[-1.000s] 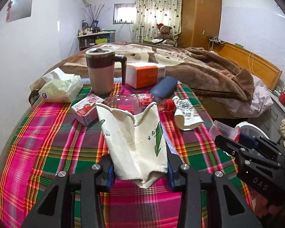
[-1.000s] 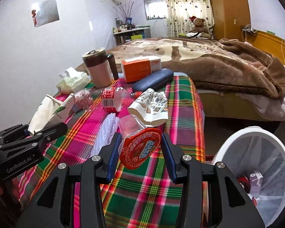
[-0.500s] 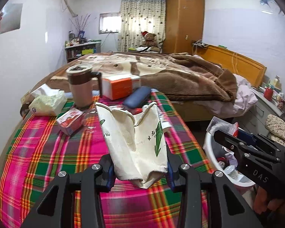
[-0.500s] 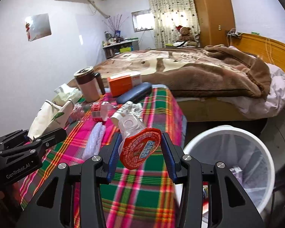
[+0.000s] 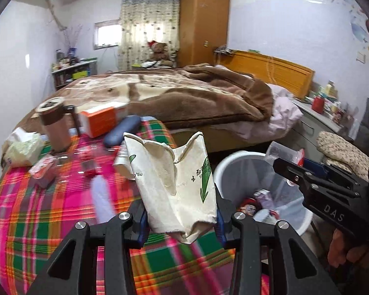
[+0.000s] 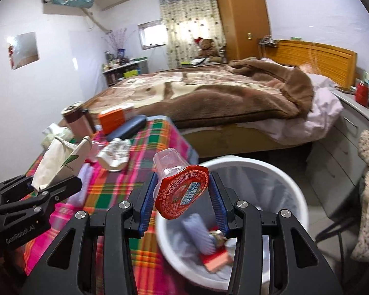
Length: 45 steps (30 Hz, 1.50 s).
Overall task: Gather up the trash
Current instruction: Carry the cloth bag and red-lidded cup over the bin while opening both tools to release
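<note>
Beside the plaid table point(image 5: 49, 216), left tongs point(image 5: 182, 217) clamp a crumpled cup point(image 5: 177, 184), right tongs point(image 6: 182, 195) a plastic cup point(image 6: 177, 179) over the bin point(image 6: 278, 179)

Your right tongs point(image 5: 332, 189) carry "DAS" on their black body. Your left tongs point(image 6: 32, 194) read "GenRobot.AI". The crushed paper cup point(image 5: 177, 184) between your left tongs shows "'liu"; its green characters are unreadable.
</note>
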Motion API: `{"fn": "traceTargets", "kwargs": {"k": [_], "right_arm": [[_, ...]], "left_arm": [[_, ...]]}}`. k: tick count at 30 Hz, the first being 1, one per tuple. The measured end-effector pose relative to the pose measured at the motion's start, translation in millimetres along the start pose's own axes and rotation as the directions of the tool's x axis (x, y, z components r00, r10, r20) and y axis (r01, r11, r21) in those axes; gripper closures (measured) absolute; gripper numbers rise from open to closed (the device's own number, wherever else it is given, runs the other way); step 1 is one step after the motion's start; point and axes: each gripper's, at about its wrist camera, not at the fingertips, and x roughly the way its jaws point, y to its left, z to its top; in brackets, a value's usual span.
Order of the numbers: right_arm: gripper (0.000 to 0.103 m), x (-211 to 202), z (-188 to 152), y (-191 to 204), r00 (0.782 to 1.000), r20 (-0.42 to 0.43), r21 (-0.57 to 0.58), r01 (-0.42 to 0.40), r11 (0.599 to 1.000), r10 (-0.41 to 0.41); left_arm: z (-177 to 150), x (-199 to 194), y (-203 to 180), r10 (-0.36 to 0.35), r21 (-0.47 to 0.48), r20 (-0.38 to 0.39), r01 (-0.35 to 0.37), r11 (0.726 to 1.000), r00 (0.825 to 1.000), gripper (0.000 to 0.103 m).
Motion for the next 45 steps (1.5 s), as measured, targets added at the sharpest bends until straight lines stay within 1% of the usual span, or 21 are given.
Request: {"fn": "traceTargets", "kwargs": {"k": [6,13,18,23,30,32,34,35,36,37,38,39,42,45], "right_arm": [[0.059,0.8,-5.6,-29.9,0.998,-0.023,0.04,0.068,0.997,-0.067],[0.059,8.5,-12.7,-52.5,0.99,-0.071,0.058,0.123,0.991,-0.119],[0.059,10.4,-21.4,-67.6,0.985,-0.105,0.067,0.146,0.987,-0.138],[0.059,16.3,-26.2,-77.3,0.979,-0.142,0.066,0.159,0.985,-0.148],[0.059,22.0,-27.1,-85.3,0.974,-0.172,0.062,0.163,0.985,-0.15],[0.059,23.5,-27.8,-87.4,0.972,-0.179,0.06,0.168,0.984,-0.155],[0.058,24.7,-28.8,-87.5,0.971,-0.184,0.058,0.168,0.984,-0.154],[0.058,25.4,-29.4,-87.7,0.97,-0.187,0.057,0.168,0.984,-0.155],[0.053,25.9,-30.0,-87.8,0.97,-0.19,0.056,0.166,0.985,-0.153],[0.049,25.8,-31.0,-87.4,0.97,-0.193,0.056,0.162,0.985,-0.148],[0.039,26.6,-30.9,-87.2,0.97,-0.193,0.058,0.159,0.986,-0.146],[0.037,25.9,-31.4,-86.9,0.971,-0.189,0.061,0.157,0.986,-0.143],[0.037,24.7,-30.4,-85.7,0.973,-0.183,0.069,0.153,0.986,-0.139],[0.037,23.5,-28.6,-83.7,0.974,-0.175,0.069,0.159,0.985,-0.145]], "left_arm": [[-2.4,21.8,-35.0,-0.068,0.031,-0.037,0.07,0.997,0.997,0.061],[-5.9,38.1,-65.5,-0.092,0.072,-0.059,0.097,0.993,0.994,0.061],[-10.8,52.6,-82.1,-0.118,0.086,-0.097,0.126,0.988,0.988,0.061],[-14.8,60.8,-94.3,-0.121,0.114,-0.106,0.133,0.985,0.987,0.061],[-13.3,69.4,-100.3,-0.135,0.105,-0.122,0.148,0.983,0.983,0.061],[-12.8,72.5,-99.6,-0.133,0.096,-0.13,0.146,0.985,0.983,0.058],[-13.1,73.9,-98.5,-0.143,0.086,-0.133,0.155,0.984,0.981,0.047],[-13.0,74.2,-97.4,-0.147,0.08,-0.133,0.159,0.984,0.98,0.045],[-13.2,74.2,-96.3,-0.148,0.074,-0.132,0.159,0.985,0.98,0.042],[-13.3,73.9,-95.6,-0.147,0.074,-0.13,0.158,0.985,0.98,0.041],[-13.4,73.8,-94.8,-0.144,0.073,-0.13,0.155,0.985,0.981,0.041],[-13.4,73.6,-93.3,-0.144,0.069,-0.131,0.154,0.986,0.981,0.04],[-13.2,72.6,-88.2,-0.154,0.051,-0.134,0.162,0.985,0.979,0.038],[-12.9,68.9,-83.6,-0.149,0.042,-0.125,0.155,0.987,0.981,0.038]]}}
